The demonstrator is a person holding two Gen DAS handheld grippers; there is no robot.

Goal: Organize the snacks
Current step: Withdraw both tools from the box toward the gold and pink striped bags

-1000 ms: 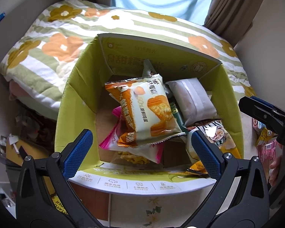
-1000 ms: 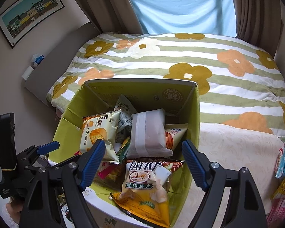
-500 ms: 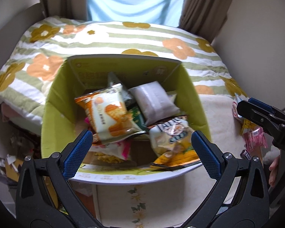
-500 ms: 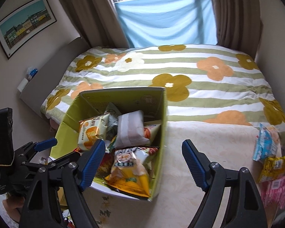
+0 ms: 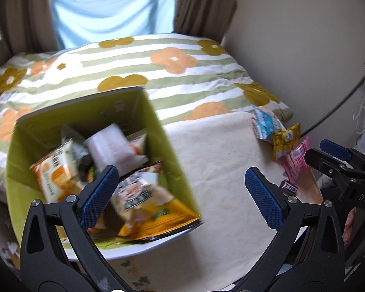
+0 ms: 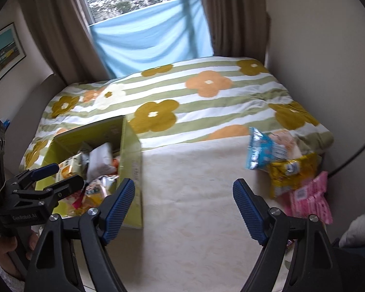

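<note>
Left tool: jaws wide apart, nothing between them, above the box's near right corner
Right tool: jaws wide, empty, over bare bench
Green box: left of the bench, about six packets inside
Loose snacks, far right: blue packet, yellow packet, pink packet, one small bar
Handling: likely light, crinkly, slippery film; probably best pinched at a sealed edge, gently, contents may crush

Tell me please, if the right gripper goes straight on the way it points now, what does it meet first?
Probably only the bare cream tablecloth. The right gripper is open and empty, and nothing lies between its fingers; the green box and the snack packets sit off to either side.
</note>
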